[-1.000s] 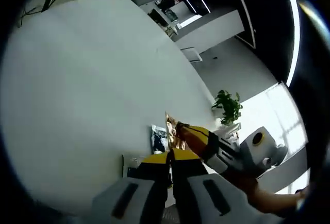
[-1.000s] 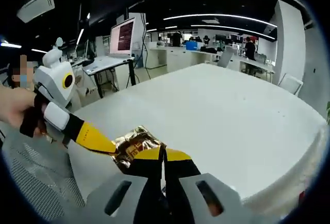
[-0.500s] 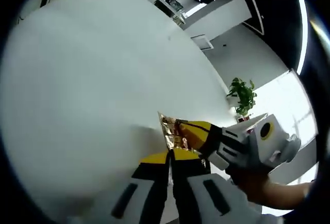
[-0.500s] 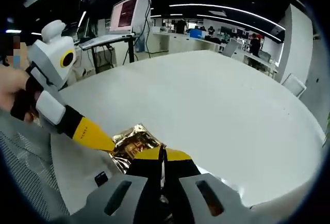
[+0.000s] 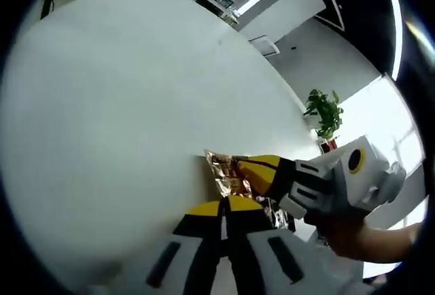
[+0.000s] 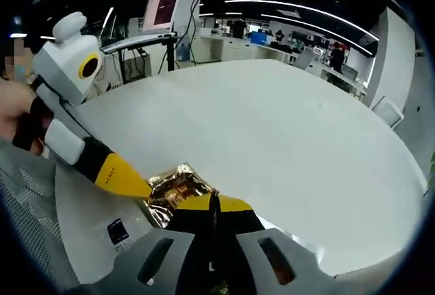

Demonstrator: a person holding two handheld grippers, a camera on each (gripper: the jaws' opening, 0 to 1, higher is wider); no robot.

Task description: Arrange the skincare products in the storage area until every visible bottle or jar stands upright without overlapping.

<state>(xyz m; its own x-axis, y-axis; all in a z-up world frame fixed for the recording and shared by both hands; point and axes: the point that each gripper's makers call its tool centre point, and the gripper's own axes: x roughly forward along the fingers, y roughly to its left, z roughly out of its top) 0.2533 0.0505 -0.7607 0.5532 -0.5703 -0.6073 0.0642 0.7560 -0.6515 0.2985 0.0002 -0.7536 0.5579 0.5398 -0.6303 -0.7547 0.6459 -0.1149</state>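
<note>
Where the two pairs of yellow-tipped jaws meet over the near edge of the white table (image 5: 115, 105), a crumpled gold foil sachet (image 5: 228, 172) is pinched from both sides. In the left gripper view, the left gripper (image 5: 222, 208) rises from the bottom with its jaws drawn together, no gap showing between the tips, and the foil's lower edge disappears behind them, so the exact contact is hard to make out. The right gripper (image 5: 253, 170) enters that view from the right, its yellow tip laid over the sachet's right side, with its white body and a hand (image 5: 360, 237) behind it cut off by the edge. In the right gripper view, the right gripper (image 6: 213, 203) likewise shows its jaws closed to a thin seam, with the gold foil sachet (image 6: 173, 187) just above and left of the tips and partly tucked under them. The left gripper (image 6: 139, 186) reaches in from the left there, its tip touching the sachet's left edge, held by a hand (image 6: 17, 115) cropped at the side. The sachet's printing is too wrinkled and reflective to read. Beneath the grippers, a small white card or packet with a dark printed square (image 6: 117, 231) lies at the table edge; what it is cannot be told. A potted plant (image 5: 325, 113) stands beyond the far side of the table, and a monitor (image 6: 163, 6) on a desk stands in the background.
</note>
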